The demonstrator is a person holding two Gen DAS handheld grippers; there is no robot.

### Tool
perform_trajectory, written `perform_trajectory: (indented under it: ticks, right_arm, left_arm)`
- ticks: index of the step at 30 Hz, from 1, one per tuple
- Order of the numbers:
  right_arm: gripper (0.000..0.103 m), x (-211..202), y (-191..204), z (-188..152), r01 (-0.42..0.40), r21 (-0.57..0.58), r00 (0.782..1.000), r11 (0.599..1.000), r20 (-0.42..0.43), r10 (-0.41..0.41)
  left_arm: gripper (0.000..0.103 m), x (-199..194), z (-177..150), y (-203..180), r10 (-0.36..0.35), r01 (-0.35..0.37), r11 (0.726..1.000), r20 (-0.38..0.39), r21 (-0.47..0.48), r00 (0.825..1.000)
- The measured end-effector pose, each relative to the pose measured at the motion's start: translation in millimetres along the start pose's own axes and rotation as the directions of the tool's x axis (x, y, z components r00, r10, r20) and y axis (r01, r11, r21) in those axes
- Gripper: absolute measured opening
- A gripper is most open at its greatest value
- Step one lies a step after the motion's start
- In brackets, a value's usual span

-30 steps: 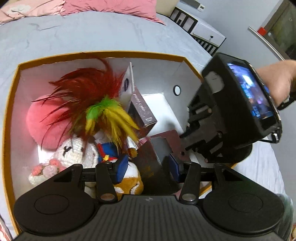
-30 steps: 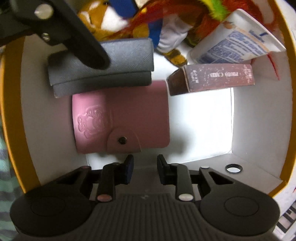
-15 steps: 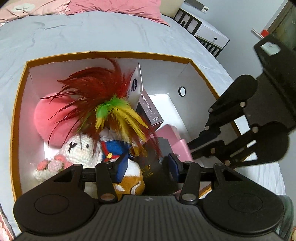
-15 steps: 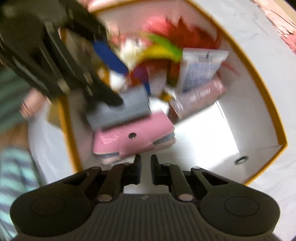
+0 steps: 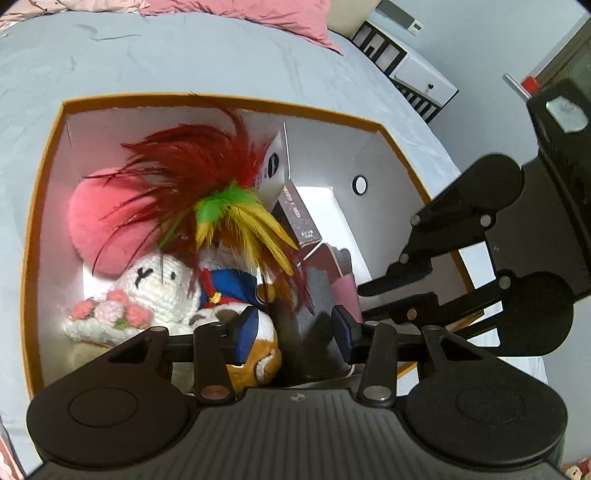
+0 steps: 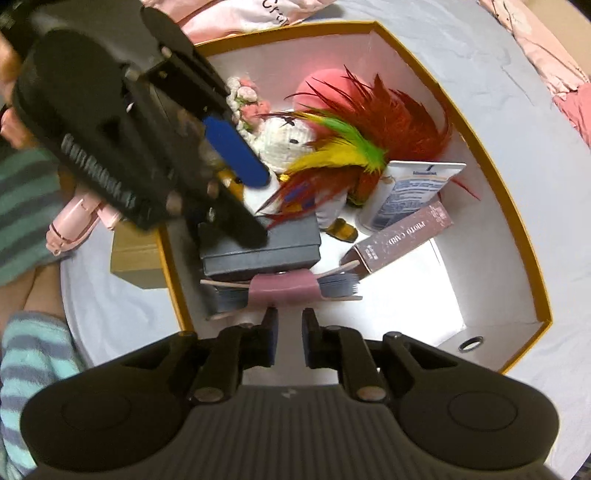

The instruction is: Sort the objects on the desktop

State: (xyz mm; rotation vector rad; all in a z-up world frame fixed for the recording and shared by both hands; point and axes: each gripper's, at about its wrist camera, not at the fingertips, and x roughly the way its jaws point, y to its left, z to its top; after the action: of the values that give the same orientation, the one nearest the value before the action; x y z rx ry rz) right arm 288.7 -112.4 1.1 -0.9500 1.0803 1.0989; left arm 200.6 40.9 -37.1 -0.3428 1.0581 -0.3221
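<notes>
Presently listed: grey wallet (image 6: 260, 248), stiff, flat, likely light and slightly slick, in box (image 6: 491, 177) under left gripper (image 5: 291, 328), jaws lately narrowing, straddling not pinching; right gripper (image 6: 287, 334) nearly shut, empty; best grasped across thin long edges.

- We read this as a home bedroom
- grey bed sheet (image 5: 192, 62) under the box (image 5: 221, 101) (orange-rimmed)
- pink pillows (image 5: 240, 14) at the bed's far end
- white bedside cabinet (image 5: 417, 77) against the wall
</notes>
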Motion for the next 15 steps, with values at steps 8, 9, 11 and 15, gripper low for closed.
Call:
perform_trajectory:
  ticks: [8, 9, 11, 15]
  right_arm:
    - [0.023, 3, 1, 6, 0.031, -0.019, 0.998, 0.999, -0.061, -0.032]
    - [0.023, 3, 2, 6, 0.035, -0.02, 0.997, 0.999, -0.063, -0.036]
    - [0.023, 2, 3, 6, 0.039, -0.02, 0.997, 0.999, -0.07, -0.04]
    - [0.023, 0, 2, 6, 0.052, 0.003, 0.996, 0.999, -0.074, -0.052]
  left_arm:
    - [0.049, -8, 0, 4, -0.017, 0.018, 1.0, 0.024, -0.02, 1.0]
    - [0.049, -9, 0, 4, -0.018, 0.019, 1.0, 0.026, -0.021, 1.0]
    - [0.049, -11, 0, 4, -0.02, 0.021, 1.0, 0.031, -0.023, 0.999]
    - [0.049, -17, 1, 5, -0.022, 0.024, 0.999, 0.049, -0.031, 0.999]
